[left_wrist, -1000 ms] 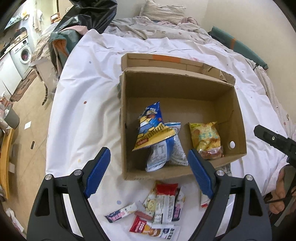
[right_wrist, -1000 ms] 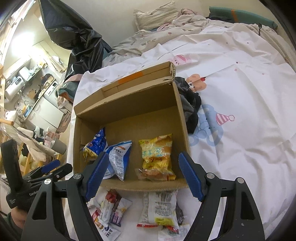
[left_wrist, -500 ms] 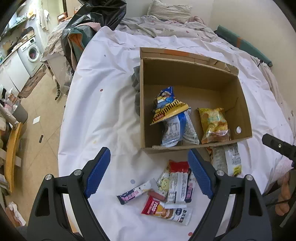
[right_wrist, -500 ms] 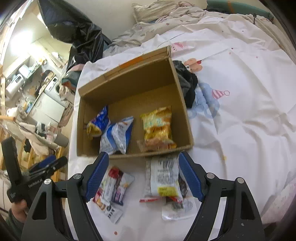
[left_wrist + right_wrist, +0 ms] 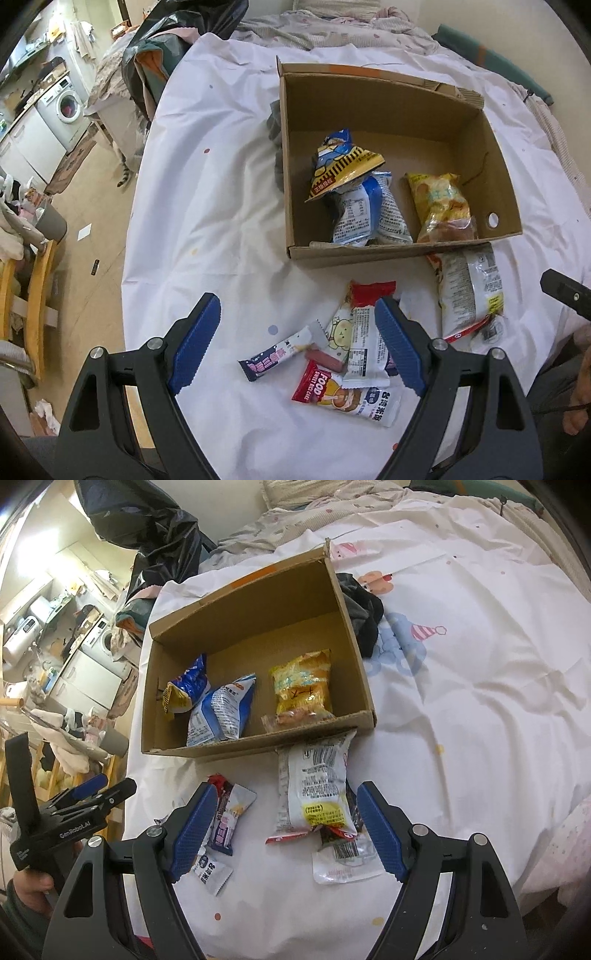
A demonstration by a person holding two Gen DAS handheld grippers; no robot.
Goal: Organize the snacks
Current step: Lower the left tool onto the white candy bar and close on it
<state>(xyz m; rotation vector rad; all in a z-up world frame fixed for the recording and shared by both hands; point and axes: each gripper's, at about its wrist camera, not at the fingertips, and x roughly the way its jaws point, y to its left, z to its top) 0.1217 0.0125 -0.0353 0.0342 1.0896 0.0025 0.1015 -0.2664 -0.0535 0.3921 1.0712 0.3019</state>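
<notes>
Two grippers, left and right, hover with fingers spread, empty, over loose snack packets before the cardboard box, apparently on a bed.

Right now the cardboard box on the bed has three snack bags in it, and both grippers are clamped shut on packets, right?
Not quite. The box does hold three bags, but the left gripper and right gripper are open and empty, above the loose packets on the sheet. Both wrist views show it.

Three snack bags inside cardboard box; loose packets before it.
</notes>
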